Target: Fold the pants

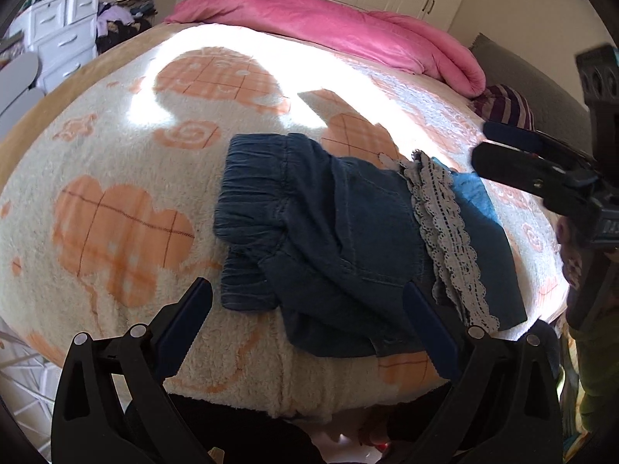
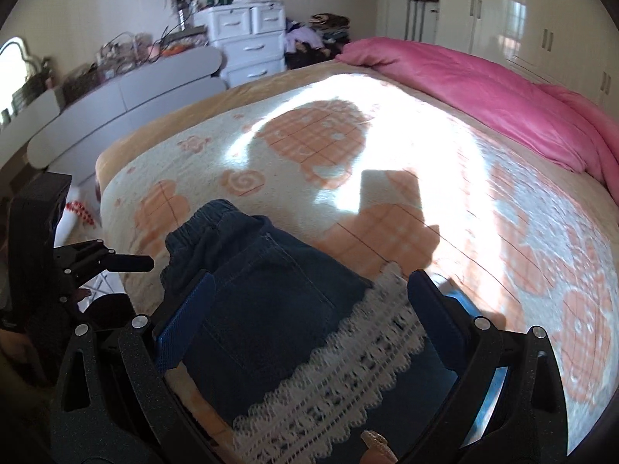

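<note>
The bed (image 1: 116,178) carries a cream blanket (image 2: 445,162) with orange patches and a pink duvet (image 1: 348,34) along its far side. Folded denim pants (image 1: 329,232) with a lace trim (image 1: 448,232) lie near the front edge. The left gripper (image 1: 305,324) and right gripper (image 2: 309,317) hang over them, jaws apart, gripping nothing.

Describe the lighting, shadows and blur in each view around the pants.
Left wrist view: strong fisheye bending; a sunlit patch on the blanket is blown out to white, with hard shadows across it; the pants lie in shade, sharp. Right wrist view: the same glare, softer overall; the lace trim and the blanket's right side are smeared by blur.
</note>
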`<state>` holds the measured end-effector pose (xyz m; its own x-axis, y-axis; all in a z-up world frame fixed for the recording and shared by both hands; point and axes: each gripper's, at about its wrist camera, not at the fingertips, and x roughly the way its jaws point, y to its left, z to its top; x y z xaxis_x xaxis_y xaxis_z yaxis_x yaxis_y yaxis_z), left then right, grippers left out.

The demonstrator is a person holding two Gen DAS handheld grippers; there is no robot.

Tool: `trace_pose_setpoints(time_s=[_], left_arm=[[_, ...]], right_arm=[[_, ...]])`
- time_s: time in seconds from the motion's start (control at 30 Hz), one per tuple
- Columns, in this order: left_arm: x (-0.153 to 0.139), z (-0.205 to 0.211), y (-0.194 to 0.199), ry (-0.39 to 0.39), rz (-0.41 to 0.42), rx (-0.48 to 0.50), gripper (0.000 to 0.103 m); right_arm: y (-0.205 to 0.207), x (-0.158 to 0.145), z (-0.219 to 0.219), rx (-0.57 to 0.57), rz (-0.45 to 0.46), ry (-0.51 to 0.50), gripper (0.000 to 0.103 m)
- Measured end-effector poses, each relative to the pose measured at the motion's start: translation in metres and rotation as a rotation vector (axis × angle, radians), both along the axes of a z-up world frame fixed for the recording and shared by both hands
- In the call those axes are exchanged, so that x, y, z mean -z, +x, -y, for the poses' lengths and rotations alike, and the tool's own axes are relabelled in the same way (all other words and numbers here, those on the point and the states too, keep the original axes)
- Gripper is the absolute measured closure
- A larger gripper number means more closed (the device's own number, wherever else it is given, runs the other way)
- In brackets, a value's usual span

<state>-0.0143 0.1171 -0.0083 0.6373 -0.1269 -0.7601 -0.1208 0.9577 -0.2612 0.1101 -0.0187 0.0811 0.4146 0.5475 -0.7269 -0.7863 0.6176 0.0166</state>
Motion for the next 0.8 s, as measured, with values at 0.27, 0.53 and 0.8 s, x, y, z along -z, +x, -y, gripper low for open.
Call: trace_pose_setpoints(time_s=[0.27,0.53,0.8], left_arm=[[0.01,-0.009,0.005,-0.022,-0.011,-0.018,0.006],[0.023,-0.007,0.013,-0.065,-0.024,0.005,0.021],[0.03,-0.012,0.015,-0.083,-0.03,0.007,0.03]], right_arm=[[0.025,0.016,-0.051,-0.109,-0.081,-0.06,0.009],[0.045,0.039,-0.09,-0.171,-0.217,-0.08,0.009],[0.046,0.064,-0.132,-0.291,-0.292,-0.138,0.009]])
